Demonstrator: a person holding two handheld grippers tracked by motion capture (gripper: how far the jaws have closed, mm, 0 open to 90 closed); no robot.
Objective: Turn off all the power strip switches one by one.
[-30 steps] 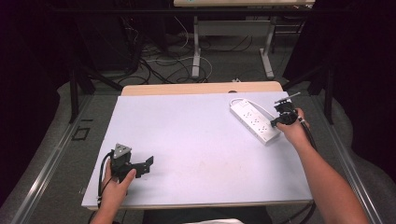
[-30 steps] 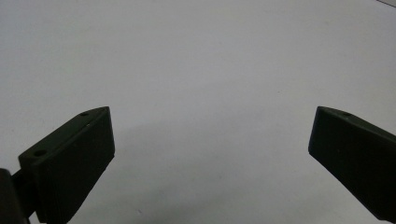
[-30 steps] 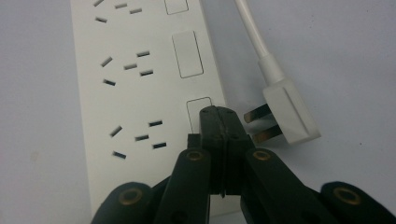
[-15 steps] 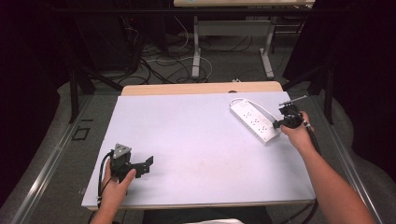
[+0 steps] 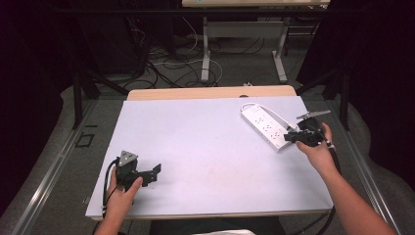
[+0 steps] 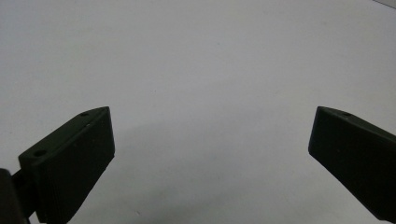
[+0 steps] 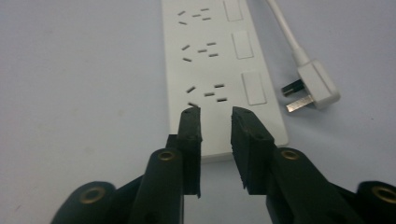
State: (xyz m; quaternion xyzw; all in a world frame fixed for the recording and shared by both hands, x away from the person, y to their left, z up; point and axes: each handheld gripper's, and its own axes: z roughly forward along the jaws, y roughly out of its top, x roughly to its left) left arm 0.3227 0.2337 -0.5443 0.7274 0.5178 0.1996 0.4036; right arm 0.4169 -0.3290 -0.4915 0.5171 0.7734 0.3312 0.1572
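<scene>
while the left gripper (image 5: 155, 172) rests at the near-left corner of the pale grey table (image 5: 195, 147), its black jaws spread wide over bare tabletop with nothing between them, the work is all on the far right. the left hand (image 5: 123, 193) has not shifted from where it sat a second ago.

over there the right gripper (image 7: 215, 114) has drawn back from the long white plastic power strip (image 5: 266, 126). a second ago its jaws were down on the strip's near end; since then they have been opening, and now they stand a little apart with only air between them, hovering just above and behind that end. the strip lies flat just ahead of the jaw tips, its rows of sockets running away from the tool. its white cord (image 7: 286, 29) curls back along the strip's far side to a white plug (image 7: 312, 86), lying loose on the table just beside the strip, prongs bare.

to my eye the strip has just been let go where it was wanted, and the plug looks the likely next target.
</scene>
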